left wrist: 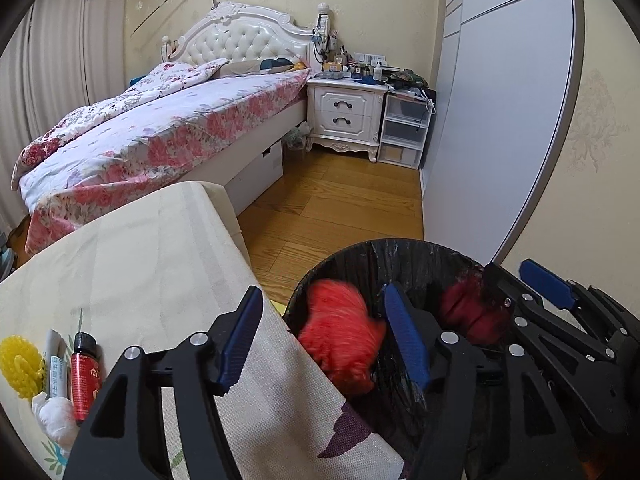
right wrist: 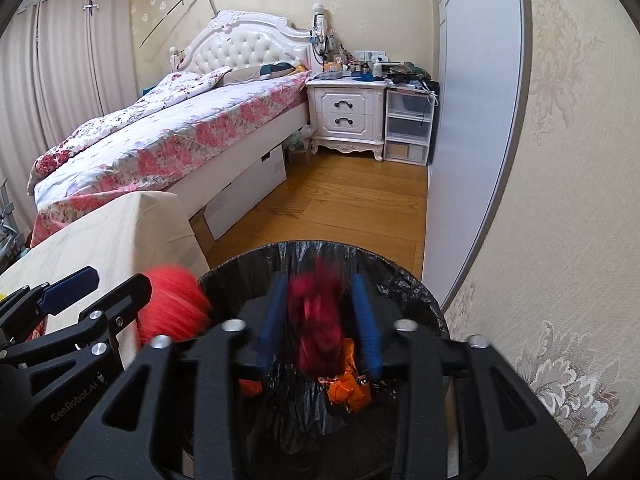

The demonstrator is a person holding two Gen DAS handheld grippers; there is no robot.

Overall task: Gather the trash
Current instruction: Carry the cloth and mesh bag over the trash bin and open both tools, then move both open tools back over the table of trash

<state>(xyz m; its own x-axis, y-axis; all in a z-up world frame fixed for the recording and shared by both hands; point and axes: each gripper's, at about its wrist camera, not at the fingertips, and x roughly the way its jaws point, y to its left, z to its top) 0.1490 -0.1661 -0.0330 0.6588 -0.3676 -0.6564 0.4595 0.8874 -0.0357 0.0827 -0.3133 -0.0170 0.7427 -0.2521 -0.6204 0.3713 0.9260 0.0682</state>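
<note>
A bin with a black liner (left wrist: 404, 252) (right wrist: 404, 280) stands on the floor beside the cloth-covered table. My left gripper (left wrist: 324, 340) (right wrist: 100, 286) hangs at the bin's left rim, open, and a blurred bright red crumpled piece (left wrist: 340, 340) (right wrist: 176, 304) sits loose between its blue pads. Over the bin's middle my right gripper (right wrist: 318, 320) (left wrist: 520, 280) is also open. A blurred dark red crumpled piece (right wrist: 318, 320) (left wrist: 468, 312) is between its pads with small gaps on both sides. Orange wrappers (right wrist: 352, 390) lie at the bottom of the bin.
On the table cloth (left wrist: 140, 264) at the lower left lie a yellow ridged disc (left wrist: 20, 364), a small red bottle (left wrist: 82, 376), a white tissue ball (left wrist: 56, 416) and a paper packet (left wrist: 56, 360). A bed (left wrist: 160, 132), nightstand (left wrist: 344, 116), wardrobe (left wrist: 500, 100) and wood floor (left wrist: 340, 208) lie beyond.
</note>
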